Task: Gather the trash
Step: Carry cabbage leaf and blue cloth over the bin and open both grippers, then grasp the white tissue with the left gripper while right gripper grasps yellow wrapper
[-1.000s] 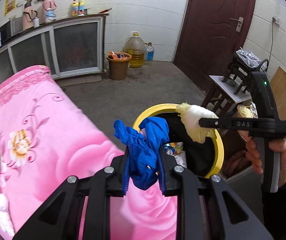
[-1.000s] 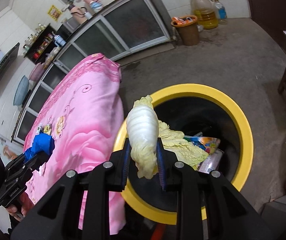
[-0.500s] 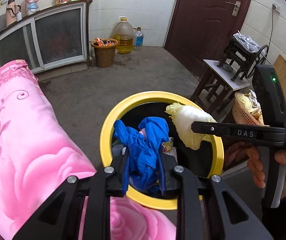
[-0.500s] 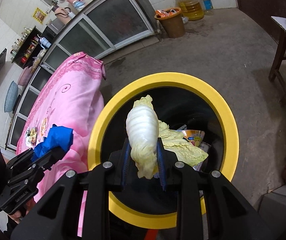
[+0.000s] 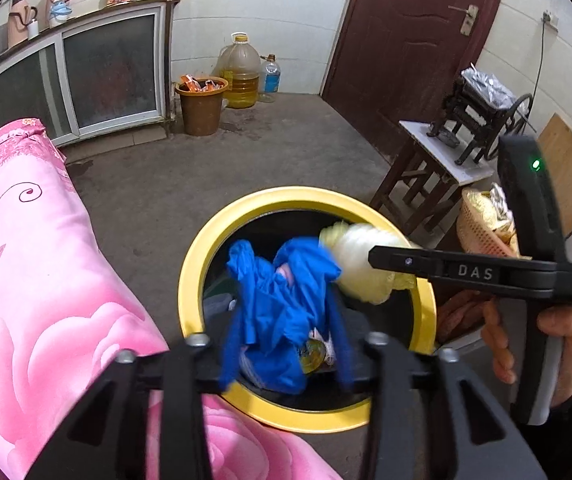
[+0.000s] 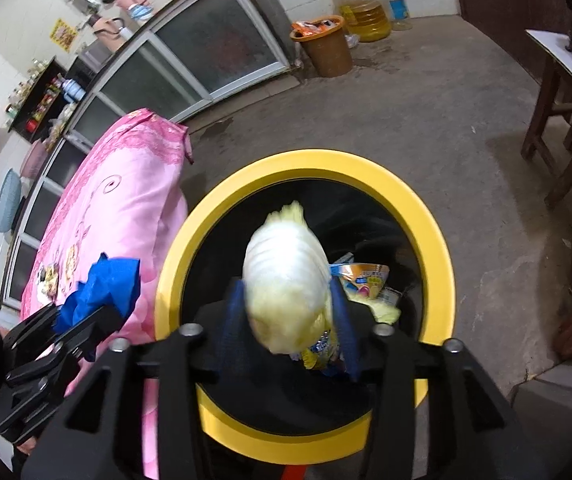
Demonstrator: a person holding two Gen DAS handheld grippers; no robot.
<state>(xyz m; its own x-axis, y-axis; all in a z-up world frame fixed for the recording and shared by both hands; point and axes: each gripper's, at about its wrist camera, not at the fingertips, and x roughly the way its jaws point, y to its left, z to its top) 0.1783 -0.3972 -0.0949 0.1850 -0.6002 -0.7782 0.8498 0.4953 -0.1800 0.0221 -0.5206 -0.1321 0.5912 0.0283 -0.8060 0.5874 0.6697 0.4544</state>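
- Holding 2 black grippers over 1 round bin (image 6: pixel 306 164) with a smooth yellow rim and a dark inside.
- Spreading the left gripper (image 5: pixel 286 320) wide, with 1 crumpled blue cloth (image 5: pixel 282 300) hanging between its blurry fingers, right above the bin's mouth.
- Spreading the right gripper (image 6: pixel 290 320) wide too, with 1 pale, ribbed cabbage piece (image 6: pixel 286 276) sitting loose between its fingers, also above the bin.
- Lying deep in the bin: shiny snack packets (image 6: pixel 366 276), too jumbled for counting.
- Draping just beside the bin: 1 soft pink blanket (image 5: pixel 46 280) with flowers.
- Standing far back by the wall: 1 brown bucket (image 5: pixel 202 108), 1 big oil jug (image 5: pixel 240 76), 1 small bottle (image 5: pixel 270 78).
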